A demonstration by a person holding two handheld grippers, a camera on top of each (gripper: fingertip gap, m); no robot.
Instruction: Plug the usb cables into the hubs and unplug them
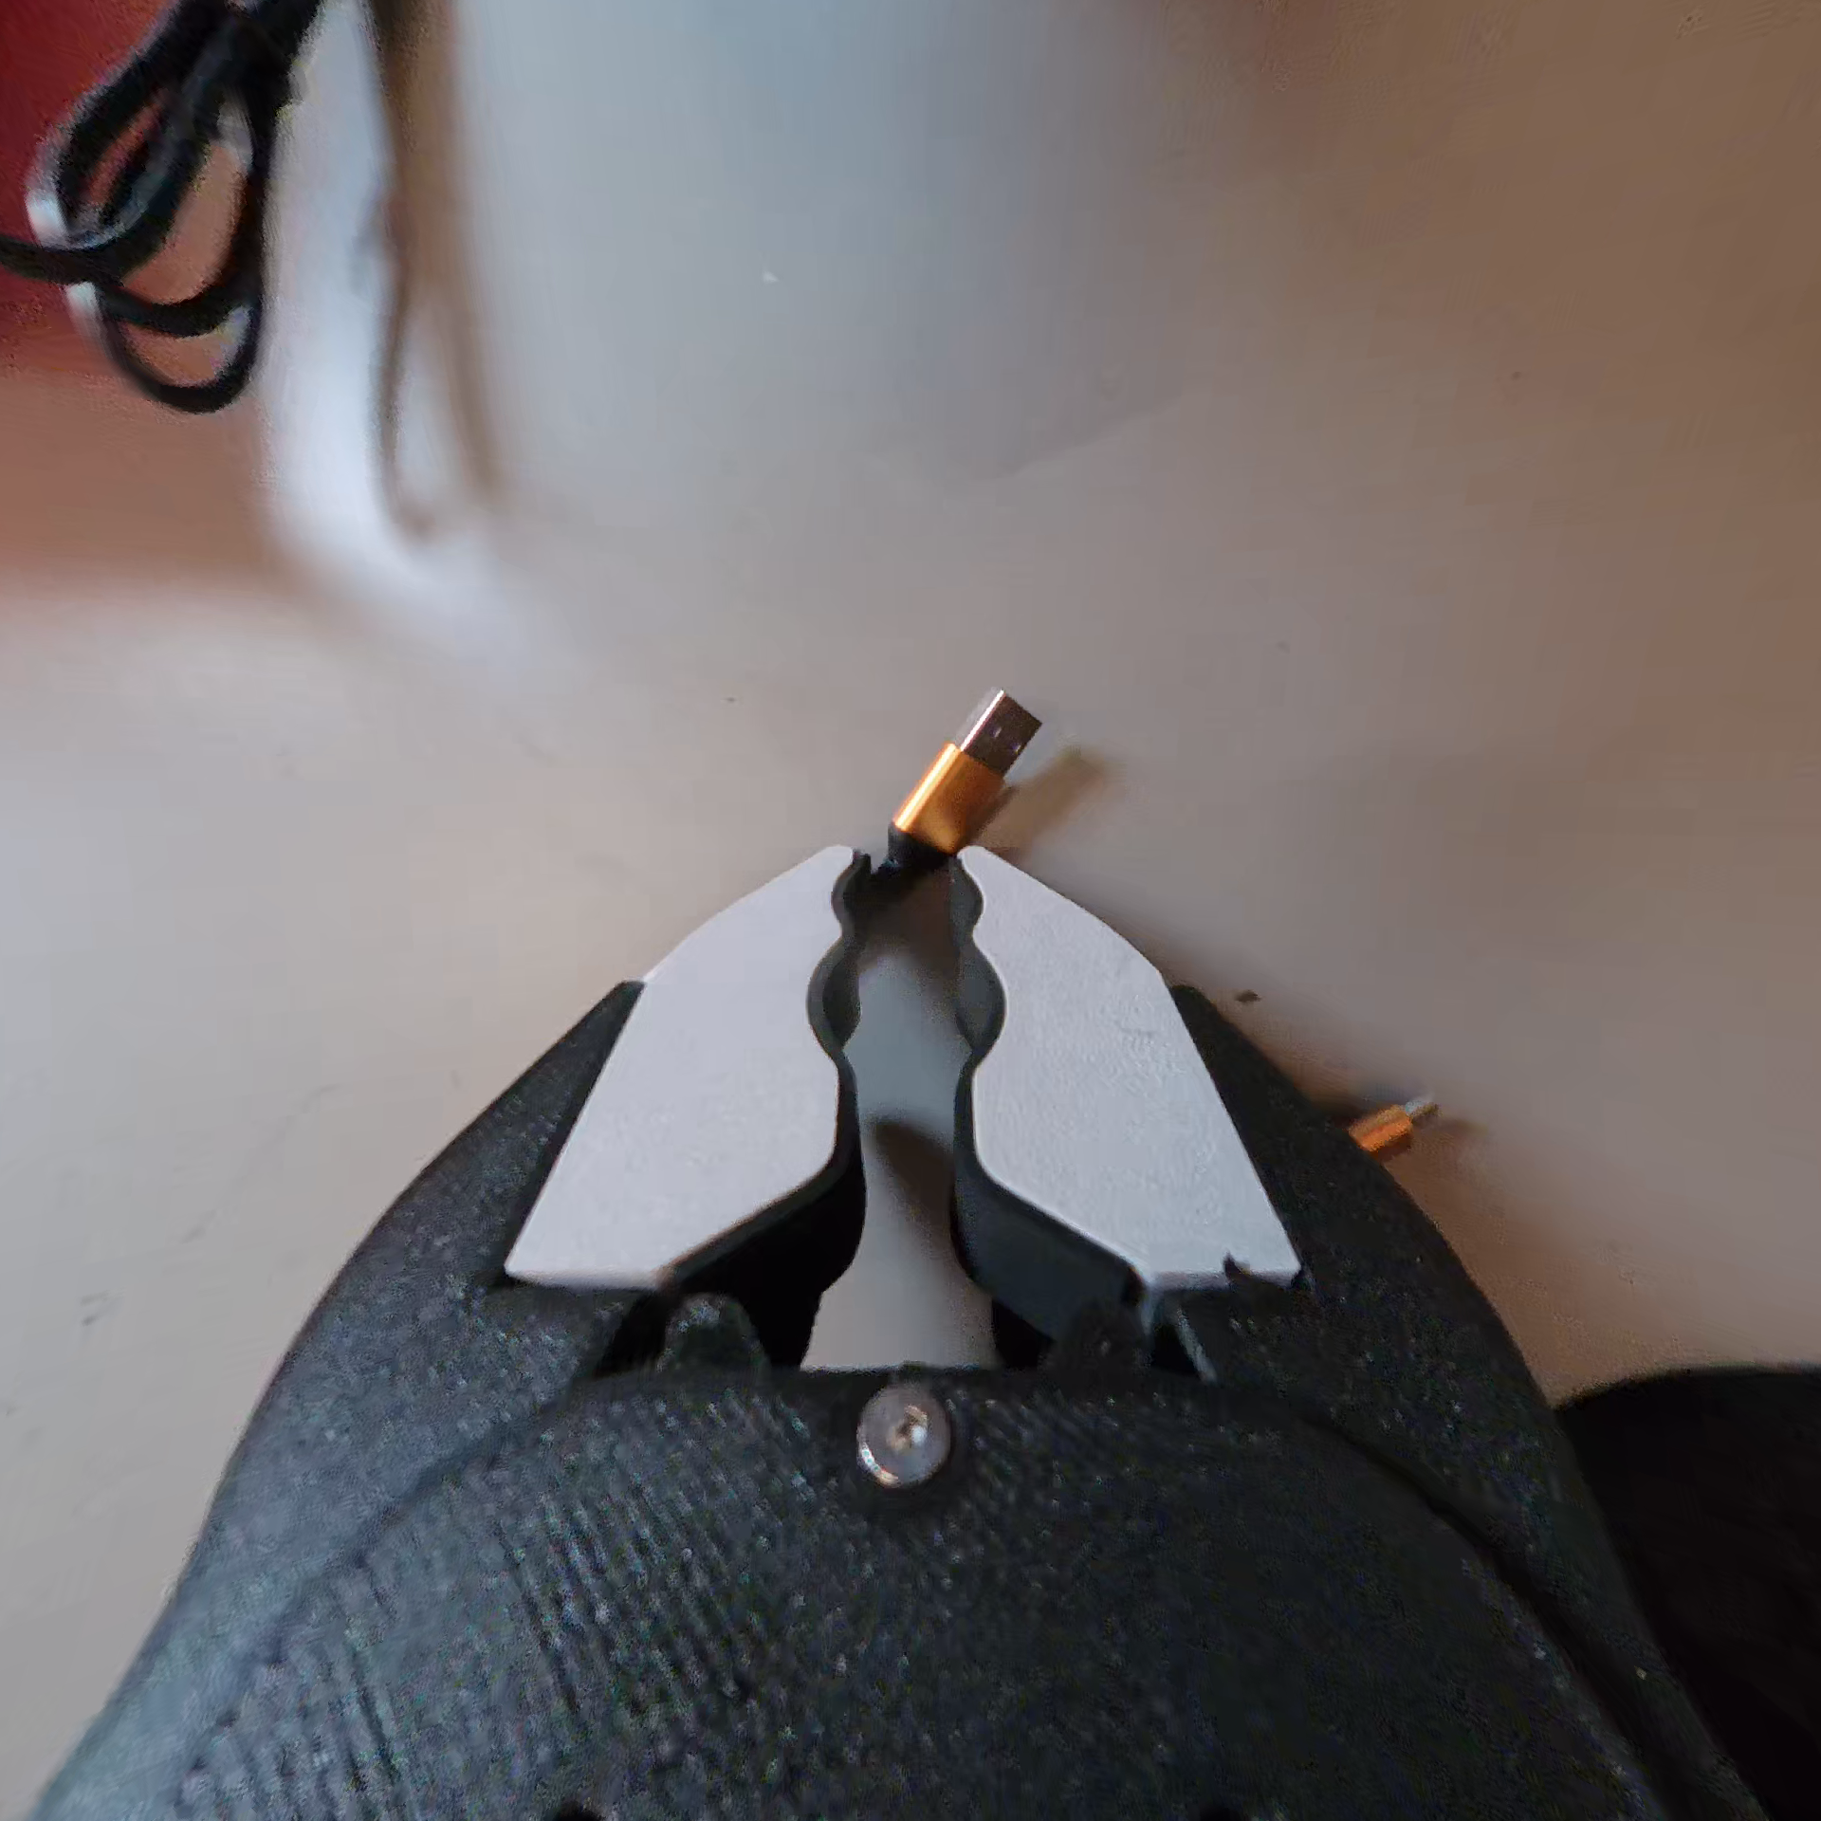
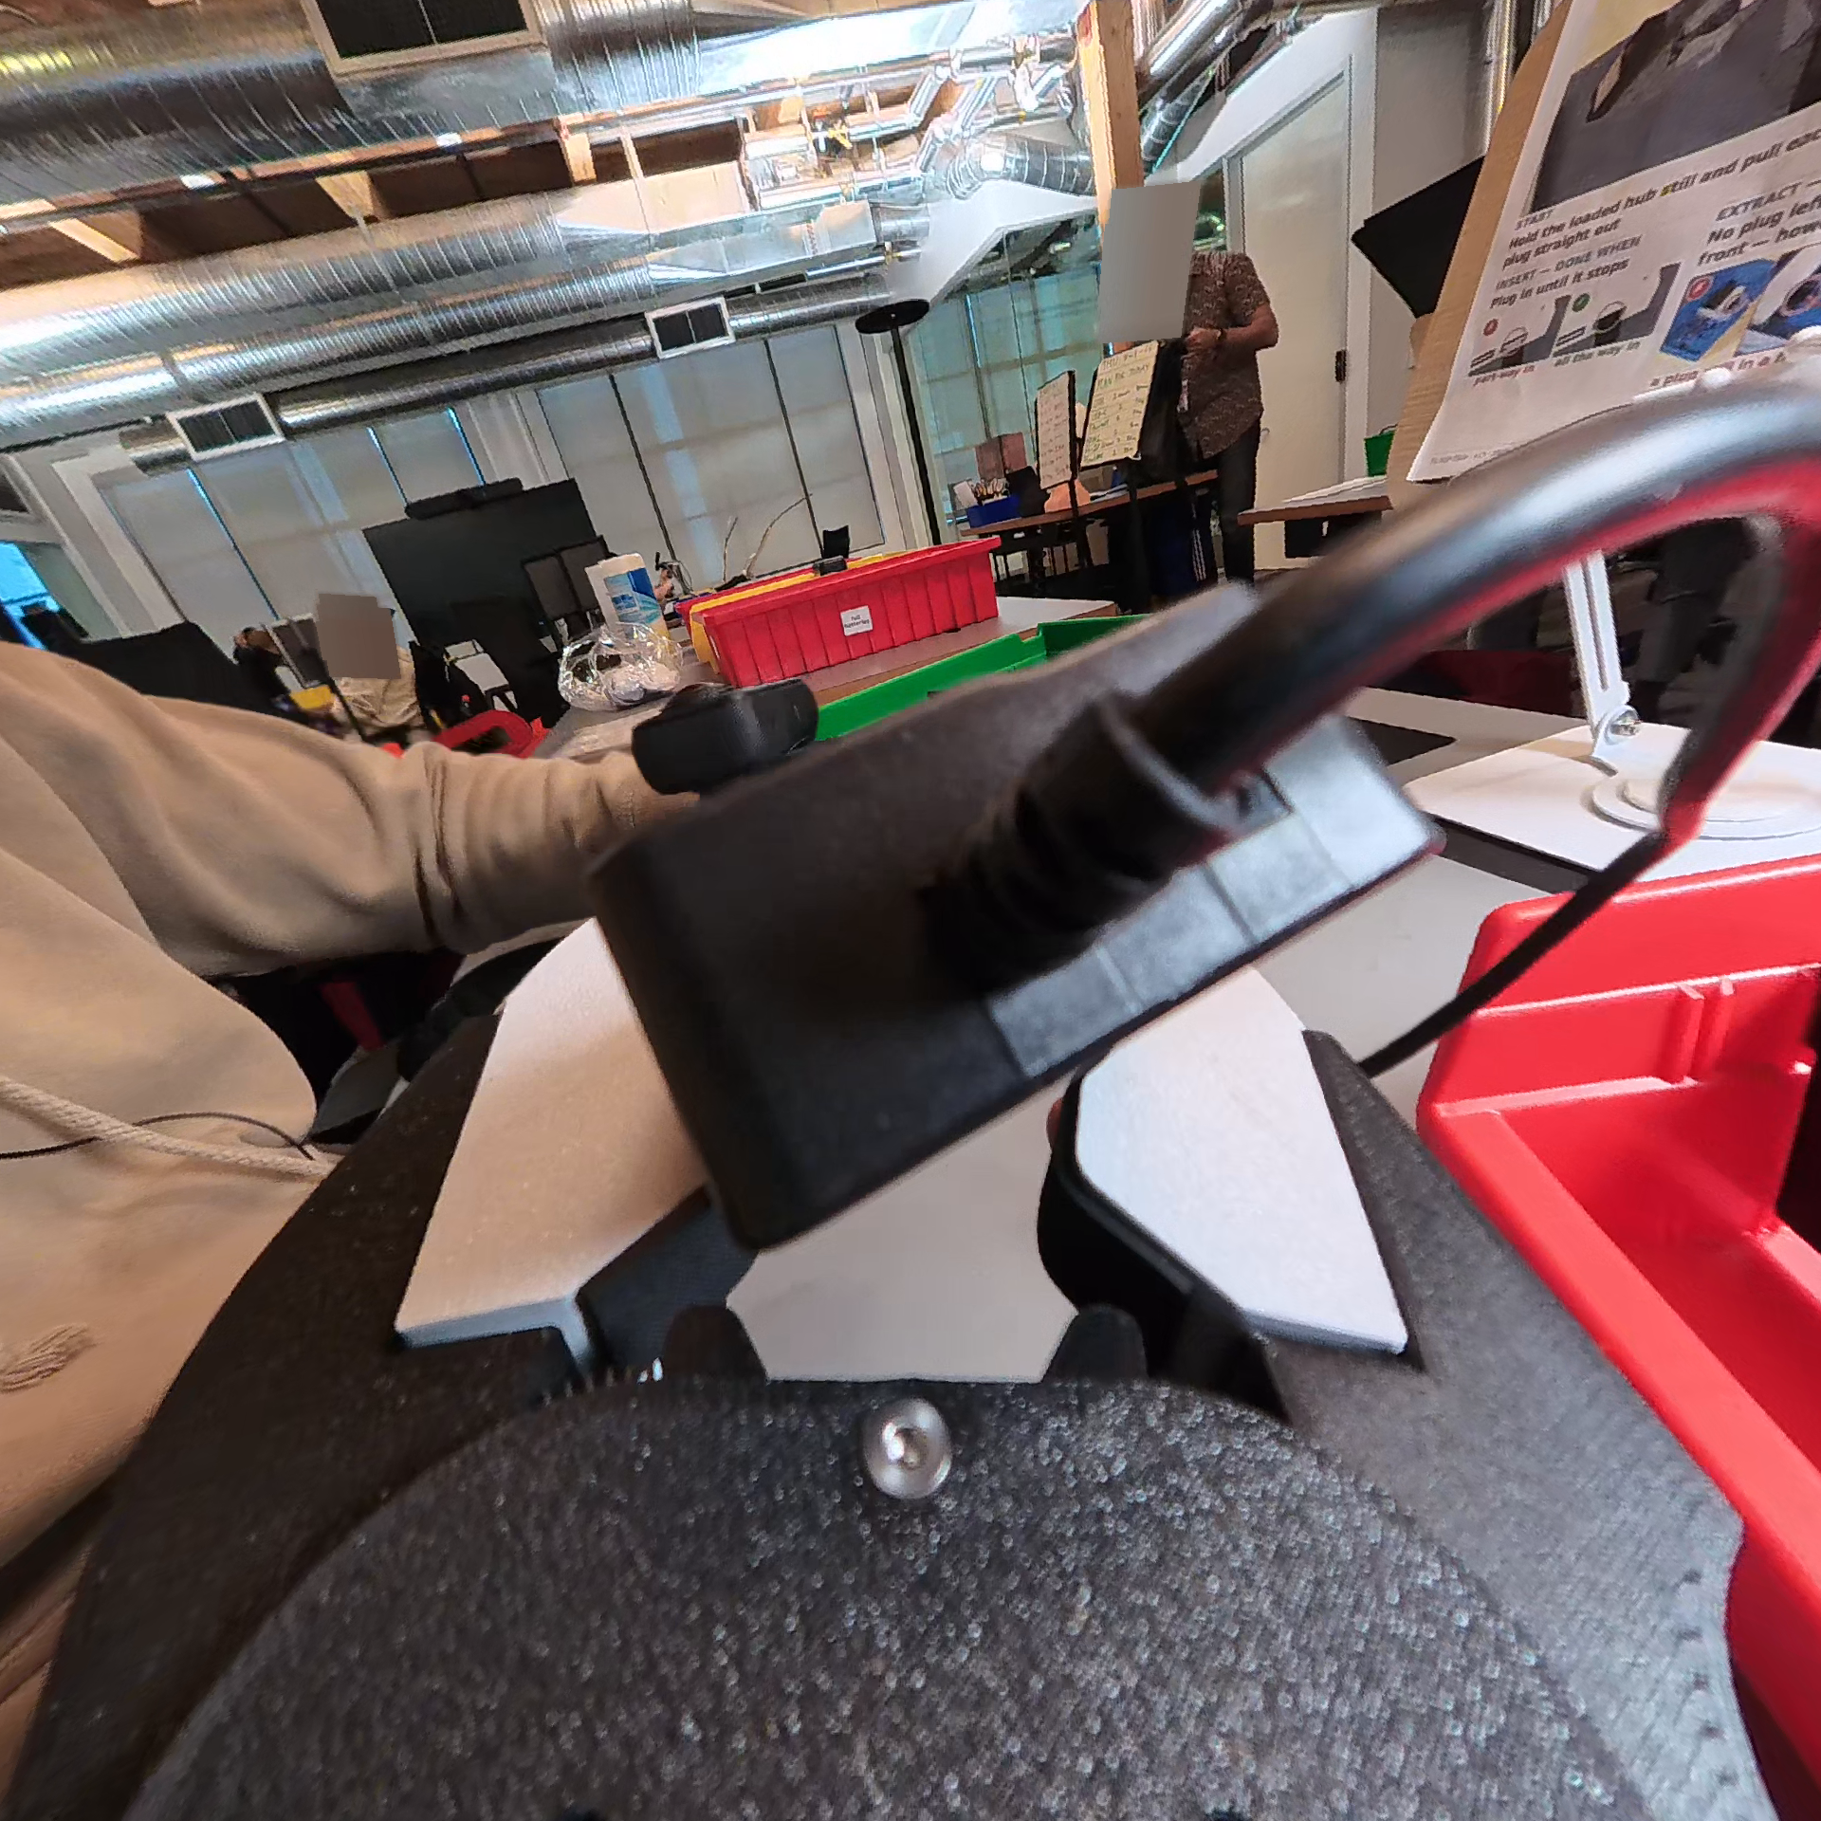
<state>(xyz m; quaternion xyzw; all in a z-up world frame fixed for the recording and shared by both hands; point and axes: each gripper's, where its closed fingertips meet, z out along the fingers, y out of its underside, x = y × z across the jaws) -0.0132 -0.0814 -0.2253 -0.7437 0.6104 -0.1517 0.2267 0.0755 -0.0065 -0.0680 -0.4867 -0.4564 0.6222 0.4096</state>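
- From my left camera I see the pale table (image 1: 1281, 493) spreading wide and bare ahead and to the right; its far left edge is blurred, with a loose bundle of black cable (image 1: 148, 246) there.
- My right camera faces a red bin (image 2: 1626, 1133) close on the right; I cannot see what it holds. The person's beige sleeve (image 2: 246, 838) fills the left, leaving a narrow lane between.
- My right claw (image 2: 892, 1163) is clamped on the black hub (image 2: 887, 936), held tilted, its thick black lead (image 2: 1478, 552) arching up and right.
- My left claw (image 1: 902, 867) is nearly closed, its tips pinching the black cord just behind the gold usb plug (image 1: 961, 783), whose metal end points up and right above the table.
- A second small gold plug (image 1: 1384, 1128) lies on the table just right of that claw.
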